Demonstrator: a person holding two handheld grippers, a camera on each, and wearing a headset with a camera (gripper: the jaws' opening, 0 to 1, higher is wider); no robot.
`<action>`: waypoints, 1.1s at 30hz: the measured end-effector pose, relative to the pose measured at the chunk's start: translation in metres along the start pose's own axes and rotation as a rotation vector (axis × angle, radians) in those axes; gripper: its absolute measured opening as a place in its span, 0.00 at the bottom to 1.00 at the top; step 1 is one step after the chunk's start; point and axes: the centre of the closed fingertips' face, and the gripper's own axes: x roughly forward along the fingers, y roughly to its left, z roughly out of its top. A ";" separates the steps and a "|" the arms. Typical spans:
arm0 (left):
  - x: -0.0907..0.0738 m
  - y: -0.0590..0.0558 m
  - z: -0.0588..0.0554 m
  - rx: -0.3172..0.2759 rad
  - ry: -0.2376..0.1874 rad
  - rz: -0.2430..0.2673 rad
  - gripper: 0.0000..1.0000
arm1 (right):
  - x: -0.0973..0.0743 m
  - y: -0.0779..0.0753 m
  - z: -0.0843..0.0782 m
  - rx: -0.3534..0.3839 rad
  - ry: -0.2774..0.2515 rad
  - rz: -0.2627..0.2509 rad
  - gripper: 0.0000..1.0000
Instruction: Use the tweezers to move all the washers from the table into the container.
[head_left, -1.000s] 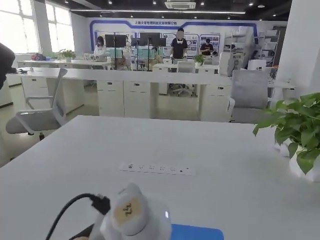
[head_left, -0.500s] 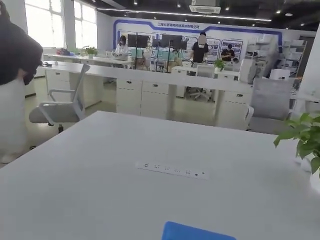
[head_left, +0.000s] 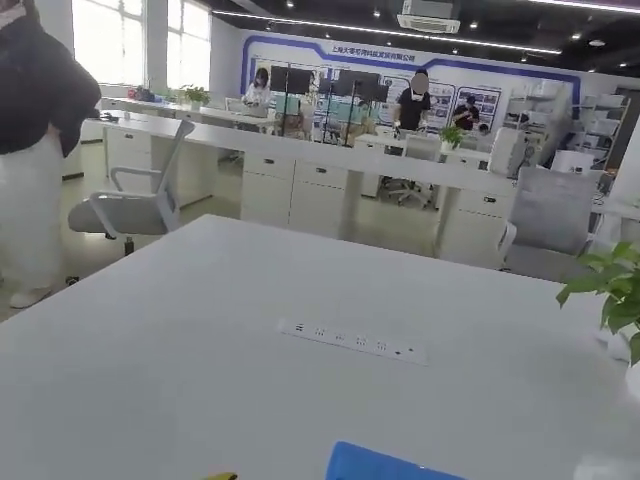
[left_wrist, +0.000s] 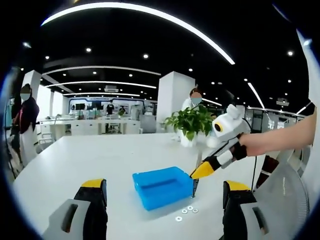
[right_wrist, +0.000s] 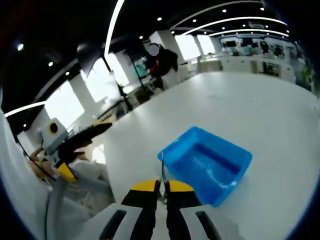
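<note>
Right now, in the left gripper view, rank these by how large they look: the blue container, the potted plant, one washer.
1. blue container and potted plant: they look nearly alike, and the plant stands farther off, so I won't rank them.
2. washer: by far the smallest.

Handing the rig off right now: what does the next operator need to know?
Left gripper: open, empty, facing the blue container.
Right gripper: shut on the tweezers, tips down beside the container's corner.
Washers: a few lie on the table next to the container.
Done: no washer visible inside.
Left: pick up each washer and drop it in.
</note>
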 end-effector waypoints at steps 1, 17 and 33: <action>0.000 -0.001 0.004 -0.021 -0.028 -0.003 0.99 | -0.001 -0.003 0.004 -0.002 -0.006 -0.009 0.03; 0.001 0.006 -0.002 -0.016 0.003 0.035 0.99 | 0.005 -0.079 0.022 0.027 -0.010 -0.229 0.03; 0.002 0.002 -0.007 0.016 0.036 0.011 0.98 | 0.032 -0.105 0.003 -0.084 0.063 -0.298 0.03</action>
